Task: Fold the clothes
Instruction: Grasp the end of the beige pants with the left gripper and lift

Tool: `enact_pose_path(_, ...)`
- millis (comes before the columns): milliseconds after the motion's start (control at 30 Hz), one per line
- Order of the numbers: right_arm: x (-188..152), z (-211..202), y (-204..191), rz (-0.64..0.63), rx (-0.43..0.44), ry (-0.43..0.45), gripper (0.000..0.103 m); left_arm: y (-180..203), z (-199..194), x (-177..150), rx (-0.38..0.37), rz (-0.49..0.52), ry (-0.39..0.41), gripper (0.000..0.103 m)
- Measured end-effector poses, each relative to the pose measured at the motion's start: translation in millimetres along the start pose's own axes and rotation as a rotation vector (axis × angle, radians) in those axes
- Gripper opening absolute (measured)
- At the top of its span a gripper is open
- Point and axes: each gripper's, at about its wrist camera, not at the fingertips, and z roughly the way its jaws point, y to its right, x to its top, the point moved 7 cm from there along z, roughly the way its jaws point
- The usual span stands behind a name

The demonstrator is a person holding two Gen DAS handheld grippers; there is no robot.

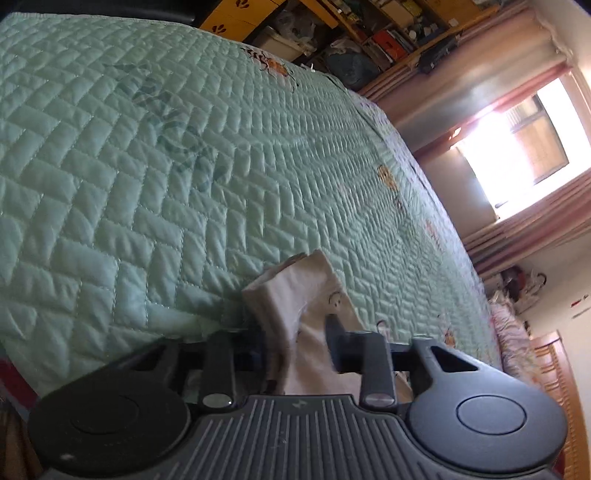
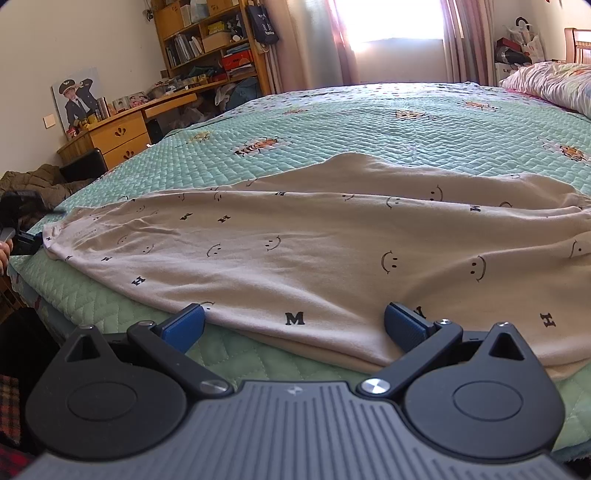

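Note:
A cream garment (image 2: 314, 236) printed with smiley faces and letters lies spread lengthwise across the green quilted bed (image 2: 369, 122). Its narrow end (image 1: 306, 288) is bunched between the fingers of my left gripper (image 1: 295, 332), which is shut on the cloth. In the right wrist view that left gripper (image 2: 35, 240) sits at the far left, at the garment's tip by the bed edge. My right gripper (image 2: 293, 314) stands open over the garment's near edge, its blue pads on either side of a printed M, with cloth beneath them and none pinched.
A pillow (image 2: 546, 81) lies at the bed's far right. A wooden desk (image 2: 118, 133) and bookshelf (image 2: 210, 40) stand beyond the bed on the left. A dark jacket (image 2: 40, 181) is heaped past the left bed edge. Curtains frame a bright window (image 2: 395, 22).

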Motion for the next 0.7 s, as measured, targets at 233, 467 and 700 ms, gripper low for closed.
enact_pose_path(233, 2.5, -6.2, 7.3, 0.058, 0.039, 0.028, 0.103, 26.5, -8.4, -2.1, 0.029, 0.115, 0.029, 0.009)
enact_pose_path(467, 5.1, -25.2, 41.2, 0.322, 0.138, 0.138, 0.103, 105.1, -29.0, -2.7, -0.052, 0.236, 0.057, 0.009)
enact_pose_path(700, 1.4, -33.7, 58.9, 0.47, 0.219, 0.204, 0.103, 231.4, -45.5, -61.6, -0.251, 0.425, 0.008, 0.009)
